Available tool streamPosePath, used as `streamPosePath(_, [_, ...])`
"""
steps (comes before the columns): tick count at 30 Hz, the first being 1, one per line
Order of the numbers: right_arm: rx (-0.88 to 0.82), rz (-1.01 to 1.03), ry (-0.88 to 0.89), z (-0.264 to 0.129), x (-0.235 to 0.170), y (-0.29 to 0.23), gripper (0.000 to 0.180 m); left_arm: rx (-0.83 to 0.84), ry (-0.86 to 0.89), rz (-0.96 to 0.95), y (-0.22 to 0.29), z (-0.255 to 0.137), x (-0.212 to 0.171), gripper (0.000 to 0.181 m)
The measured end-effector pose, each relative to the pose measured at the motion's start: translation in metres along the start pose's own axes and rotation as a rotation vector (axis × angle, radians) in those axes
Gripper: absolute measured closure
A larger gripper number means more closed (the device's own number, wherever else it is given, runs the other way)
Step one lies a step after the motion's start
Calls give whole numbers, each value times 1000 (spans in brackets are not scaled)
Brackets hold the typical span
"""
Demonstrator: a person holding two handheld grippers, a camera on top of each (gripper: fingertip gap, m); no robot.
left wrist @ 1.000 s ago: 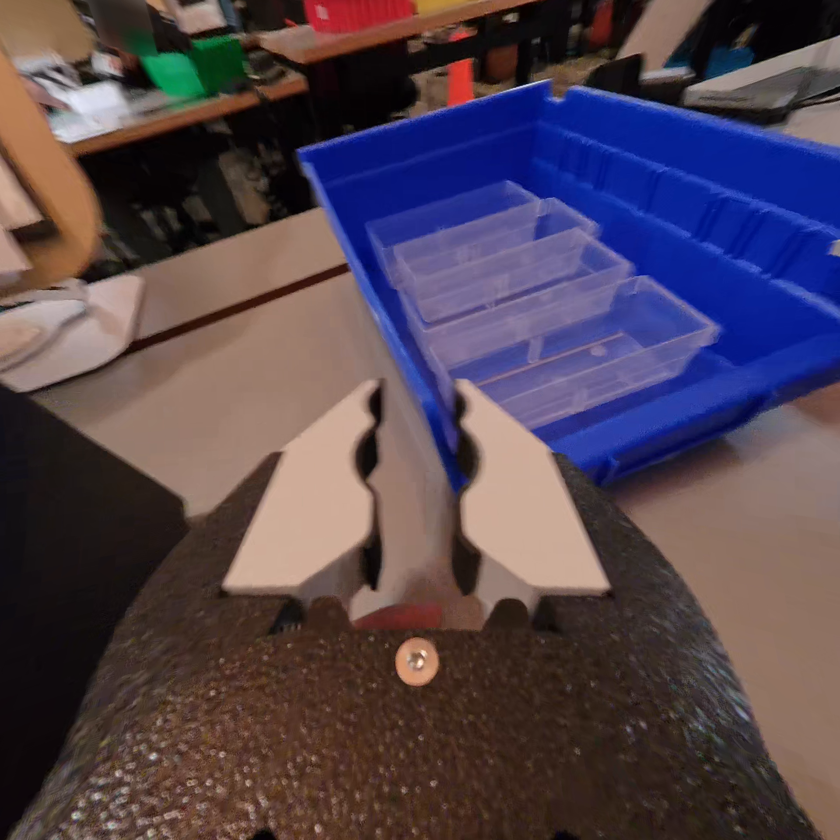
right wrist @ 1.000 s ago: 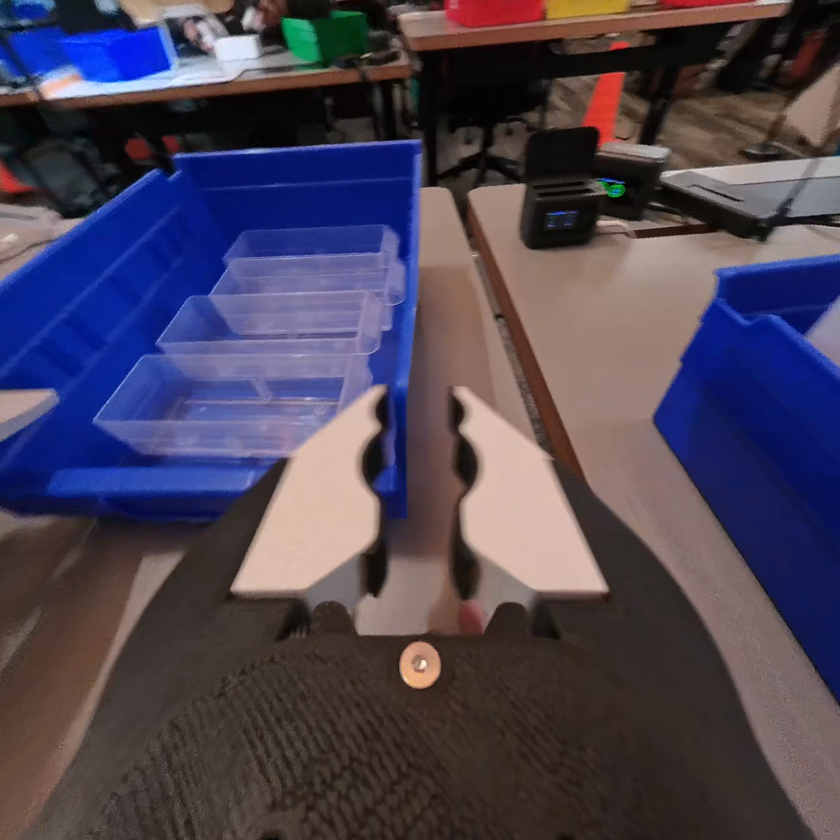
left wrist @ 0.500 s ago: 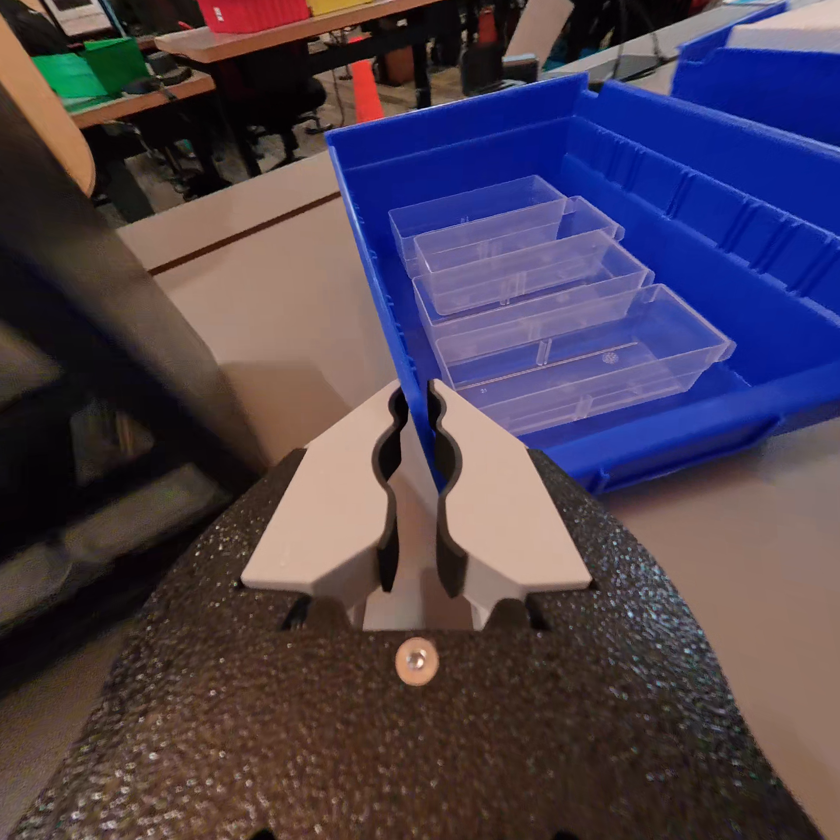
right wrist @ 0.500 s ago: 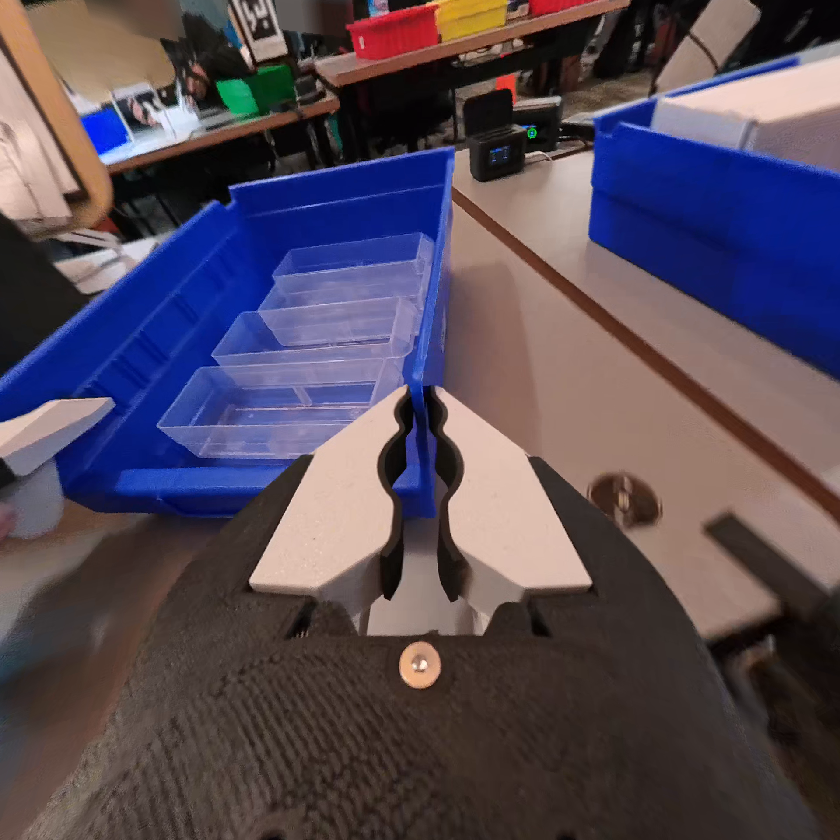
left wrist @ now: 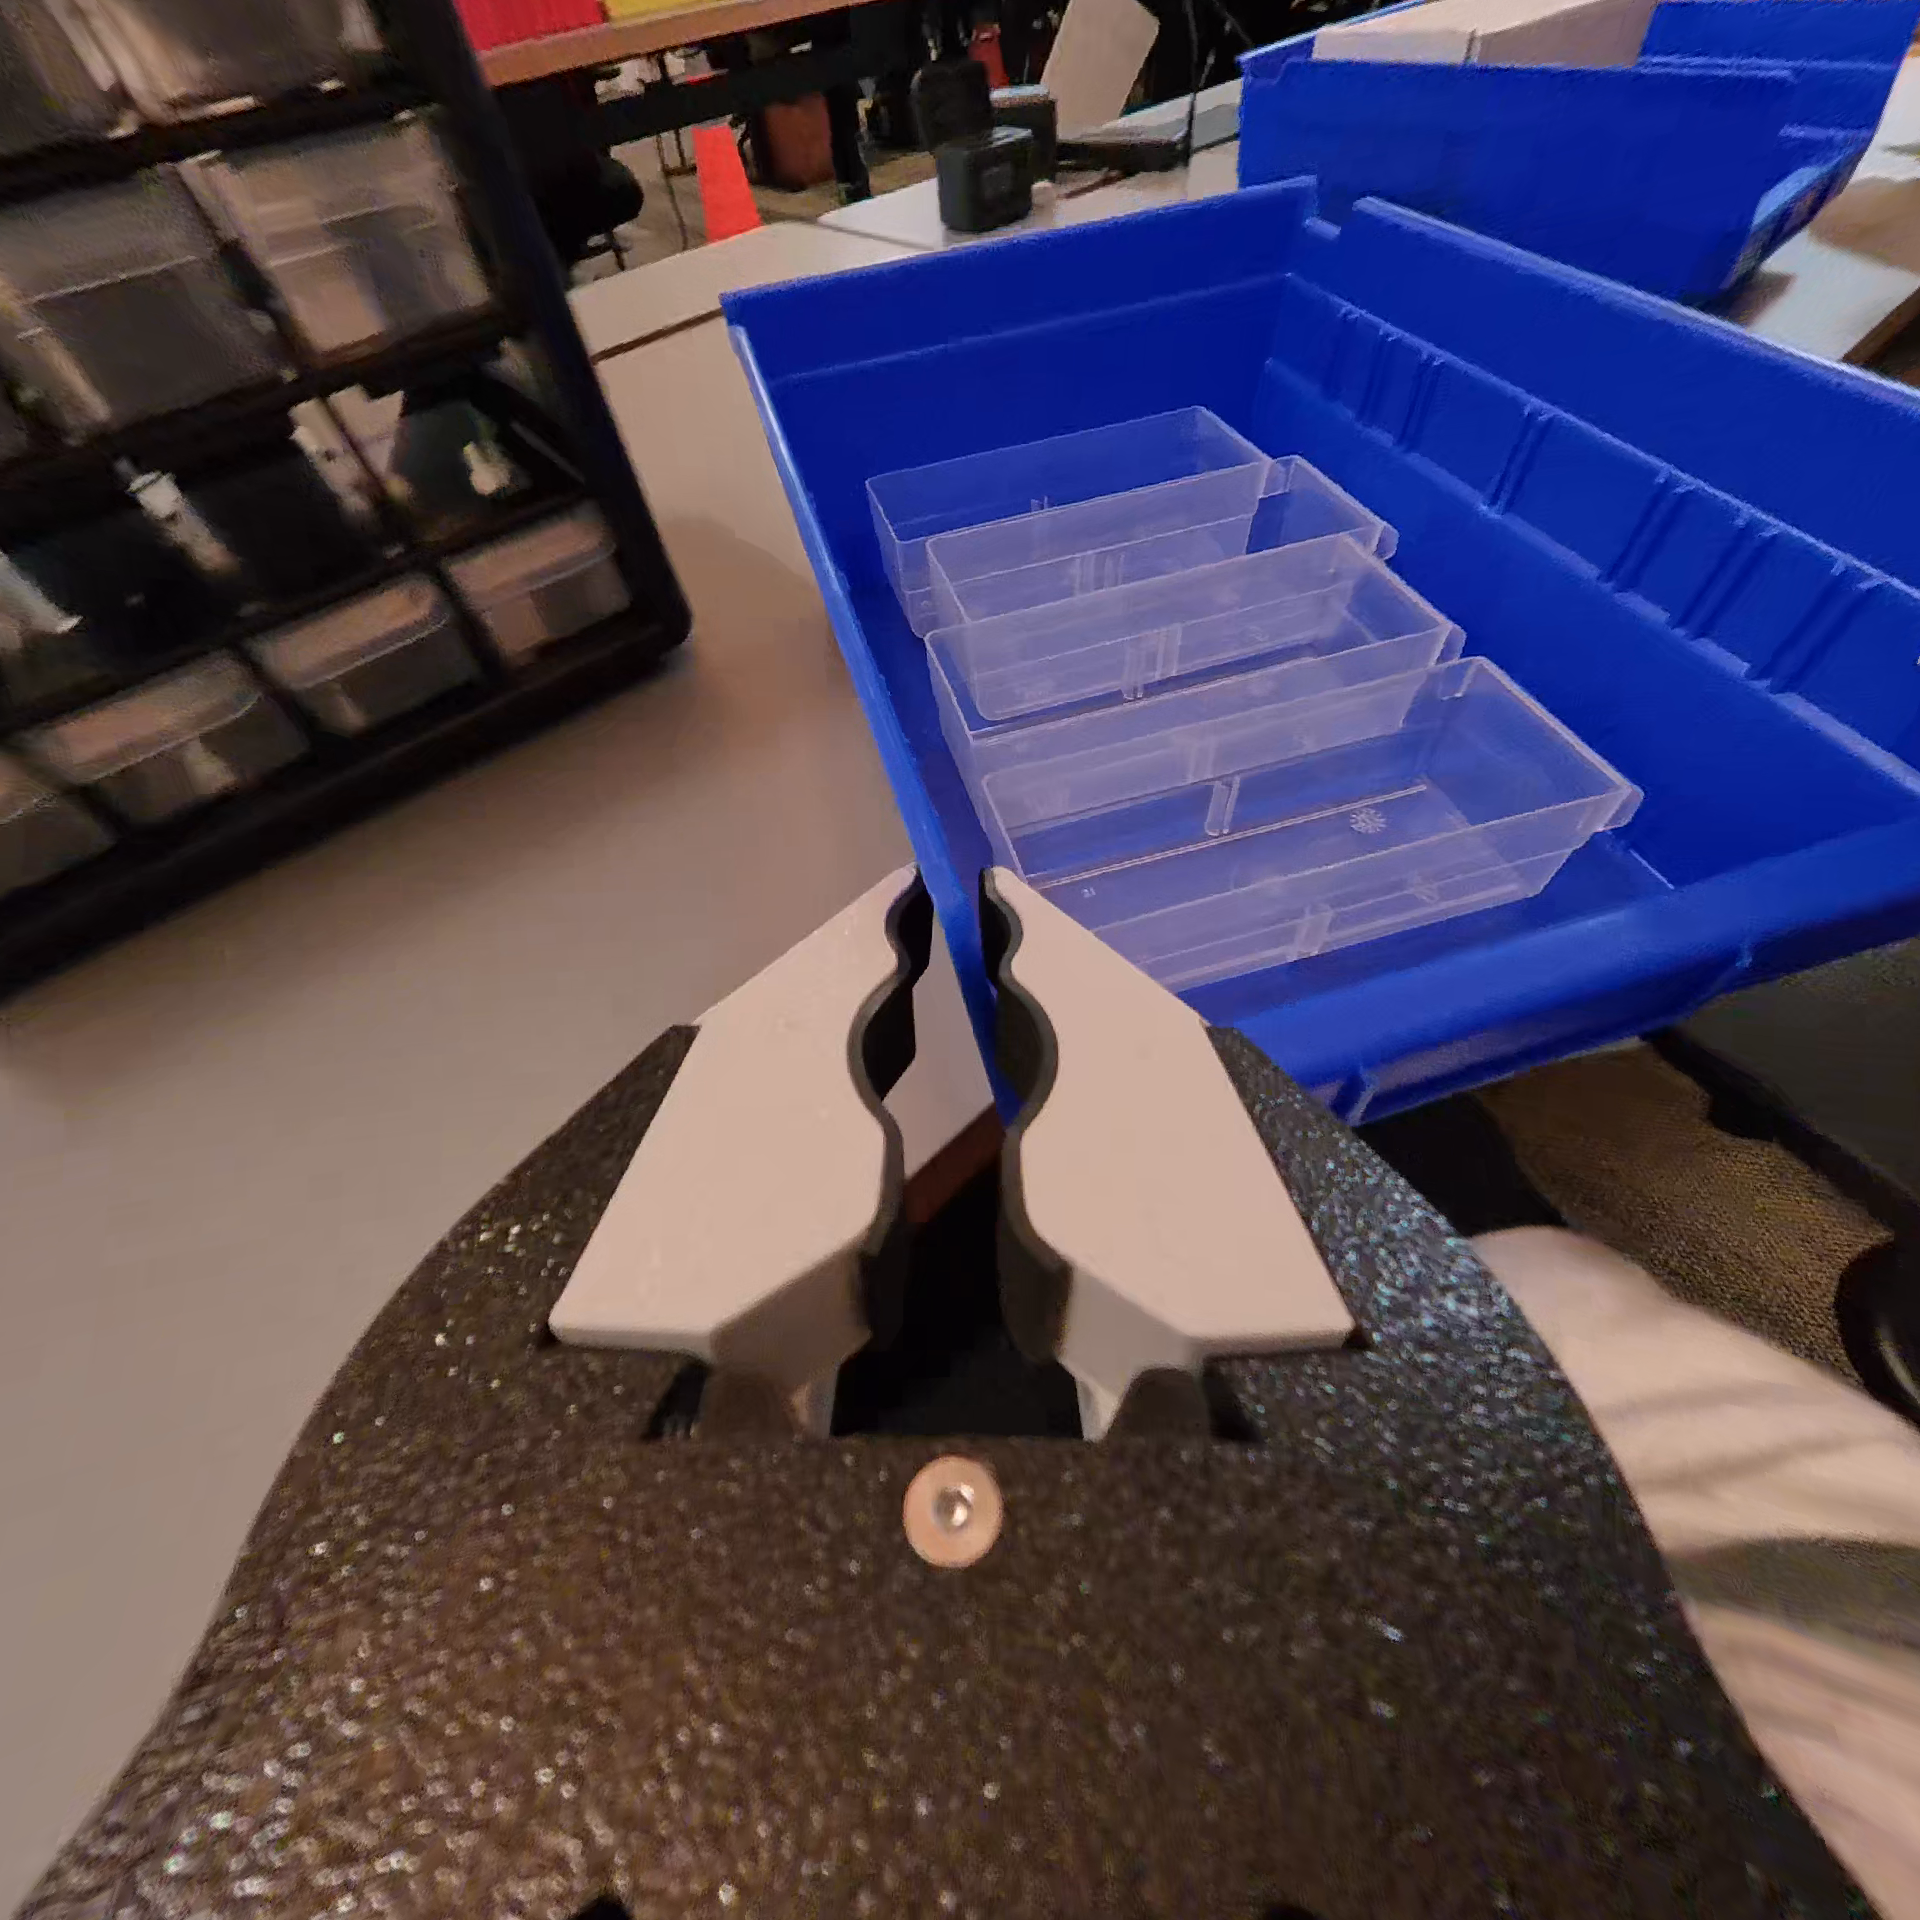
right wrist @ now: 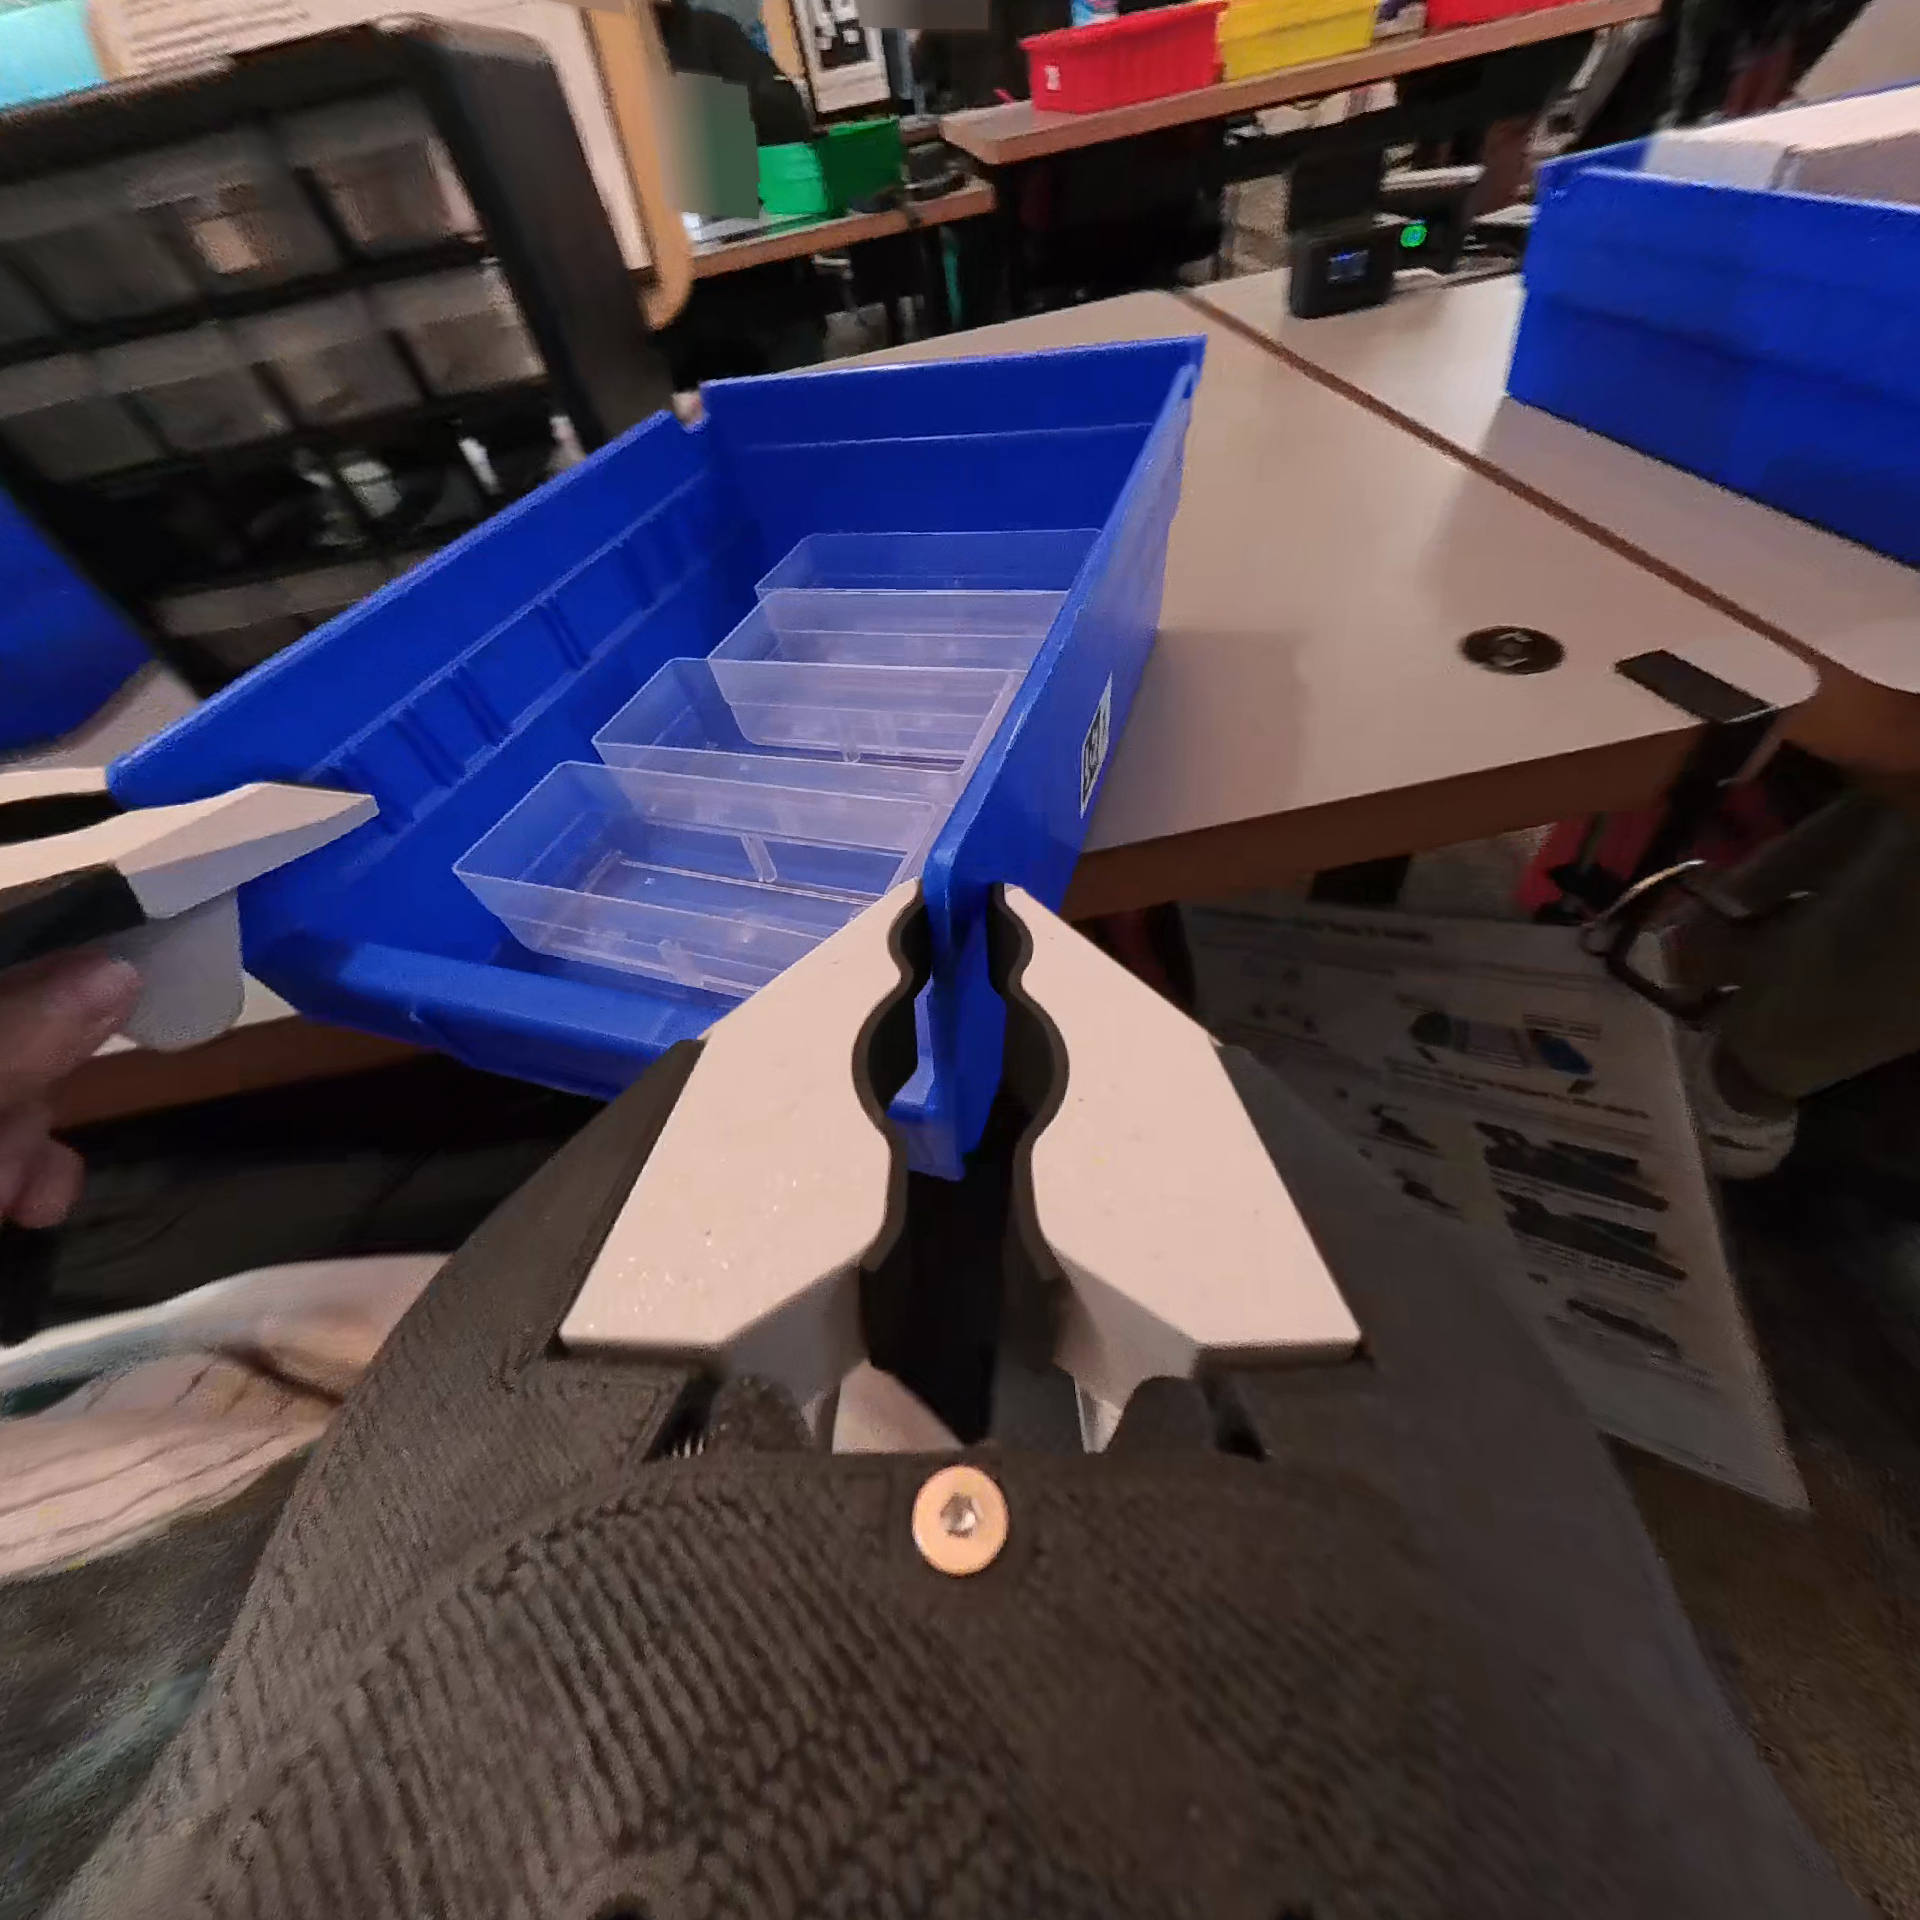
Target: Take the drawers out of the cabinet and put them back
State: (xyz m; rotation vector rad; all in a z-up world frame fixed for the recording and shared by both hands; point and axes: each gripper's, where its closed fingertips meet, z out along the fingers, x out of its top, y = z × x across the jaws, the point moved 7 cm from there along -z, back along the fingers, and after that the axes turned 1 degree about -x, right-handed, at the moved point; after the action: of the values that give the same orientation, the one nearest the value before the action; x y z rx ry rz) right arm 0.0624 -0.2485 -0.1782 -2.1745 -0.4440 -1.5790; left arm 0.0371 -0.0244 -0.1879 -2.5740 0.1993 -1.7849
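Observation:
A blue bin holds several clear plastic drawers lying side by side. My left gripper is shut on the bin's left wall near its front corner. My right gripper is shut on the right wall of the bin, whose front end hangs past the table edge. The drawers show in the right wrist view too, as does the left gripper at the opposite wall. The black cabinet with clear drawers stands left of the bin; it also shows in the right wrist view.
A second blue bin with white boxes stands to the right, also in the right wrist view. A small black device sits behind it. A printed sheet lies below the table edge. A hand holds the left gripper.
Both grippers went from open to shut on the bin's side walls. The bin has come toward the near table edge, and the black cabinet has come into view on the left.

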Motion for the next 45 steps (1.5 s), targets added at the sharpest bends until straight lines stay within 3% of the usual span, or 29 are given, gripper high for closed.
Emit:
streamPosePath(9, [258, -40, -42, -28, -11, -45, 168, 32, -68, -75, -20, -83, -23, 172])
streamPosePath(24, [551, -80, -143, 24, -9, -115, 165, 198, -87, -117, -78, -139, -53, 167])
streamPosePath(29, [718, 20, -192, 35, 3, -122, 121, 187, -99, -81, -87, -143, -52, 161])
streamPosePath(34, [579, -26, -154, 40, 32, -98, 93, 170, -65, -67, -104, -161, -35, 126])
streamPosePath(38, [564, -136, 13, 29, 103, -129, 82, 262, 83, -110, -167, -178, -3, 129])
streamPosePath(40, [768, -71, 106, 19, 134, -188, 88, 422, 97, -64, -227, -181, 7, 123])
streamPosePath(41, [878, -59, 131, 18, 142, -223, 91, 497, 69, -53, -261, -180, 9, 111])
streamPosePath(43, [995, -135, 85, 39, 142, -294, 89, 647, -12, -83, -333, -174, 4, 102])
streamPosePath(45, [913, -201, 54, 87, 140, -354, 81, 748, -53, -183, -398, -167, -6, 95])
